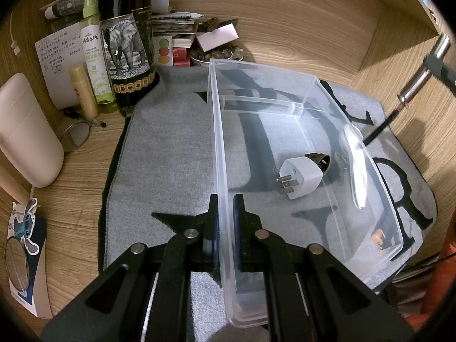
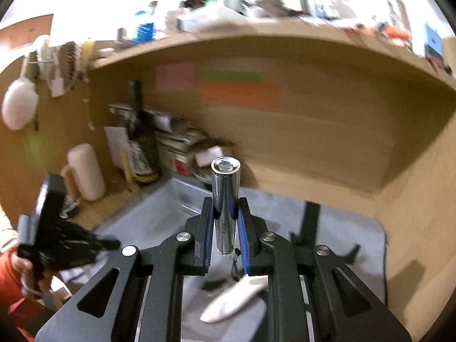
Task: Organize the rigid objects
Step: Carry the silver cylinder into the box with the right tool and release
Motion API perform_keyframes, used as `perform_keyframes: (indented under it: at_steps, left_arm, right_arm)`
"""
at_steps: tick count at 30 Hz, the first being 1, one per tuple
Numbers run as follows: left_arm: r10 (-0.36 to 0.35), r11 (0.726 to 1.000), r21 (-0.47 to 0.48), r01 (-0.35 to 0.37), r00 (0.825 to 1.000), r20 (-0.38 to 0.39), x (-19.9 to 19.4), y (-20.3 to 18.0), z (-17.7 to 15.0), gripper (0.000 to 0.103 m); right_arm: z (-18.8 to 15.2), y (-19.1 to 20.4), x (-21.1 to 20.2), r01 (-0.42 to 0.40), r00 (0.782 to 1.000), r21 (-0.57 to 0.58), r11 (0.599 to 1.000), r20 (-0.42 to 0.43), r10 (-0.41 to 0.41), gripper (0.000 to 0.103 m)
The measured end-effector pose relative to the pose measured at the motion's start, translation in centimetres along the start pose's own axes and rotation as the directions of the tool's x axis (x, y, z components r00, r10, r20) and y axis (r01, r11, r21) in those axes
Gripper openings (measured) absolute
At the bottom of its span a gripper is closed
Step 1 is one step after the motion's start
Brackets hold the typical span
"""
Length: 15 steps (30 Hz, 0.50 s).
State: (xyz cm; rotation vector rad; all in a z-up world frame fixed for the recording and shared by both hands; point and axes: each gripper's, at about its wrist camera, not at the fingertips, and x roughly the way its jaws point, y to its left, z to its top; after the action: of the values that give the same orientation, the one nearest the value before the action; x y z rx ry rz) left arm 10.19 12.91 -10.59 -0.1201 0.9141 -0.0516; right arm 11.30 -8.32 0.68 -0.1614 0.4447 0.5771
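My left gripper (image 1: 225, 205) is shut on the near left wall of a clear plastic bin (image 1: 219, 131) standing on a grey mat (image 1: 171, 156). Inside the bin lie a white plug adapter (image 1: 302, 176), a dark object (image 1: 322, 161) behind it, and a small orange item (image 1: 377, 236). A white elongated piece (image 1: 354, 165) shows at the bin's right wall. My right gripper (image 2: 225, 202) is shut on a silver cylinder (image 2: 225, 199) held upright above the mat. In the left wrist view that cylinder (image 1: 421, 71) hangs at the upper right, a dark cord (image 1: 382, 125) trailing from it.
At the back left stand a dark bottle with an elephant label (image 1: 125, 42), a green spray bottle (image 1: 94, 51), a pale pink container (image 1: 25, 134) and stacked papers. A bowl of beads (image 1: 216, 54) sits behind the bin. Wooden walls enclose the desk at the back and right.
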Motion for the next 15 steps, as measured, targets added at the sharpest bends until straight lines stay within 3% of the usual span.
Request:
perform_keyframes:
  at_steps: [8, 15]
  left_arm:
    - [-0.002, 1.0, -0.001, 0.002, 1.0, 0.001, 0.0, -0.1, 0.0, 0.007]
    - [-0.006, 1.0, -0.003, 0.006, 1.0, 0.001, 0.0, -0.3, 0.1, 0.007]
  right_arm:
    - [0.5, 4.4, 2.2, -0.119, 0.993, -0.066, 0.991, -0.031, 0.117, 0.014]
    - [-1.1, 7.2, 5.8, -0.216, 0.967, -0.086, 0.973, -0.155, 0.201, 0.014]
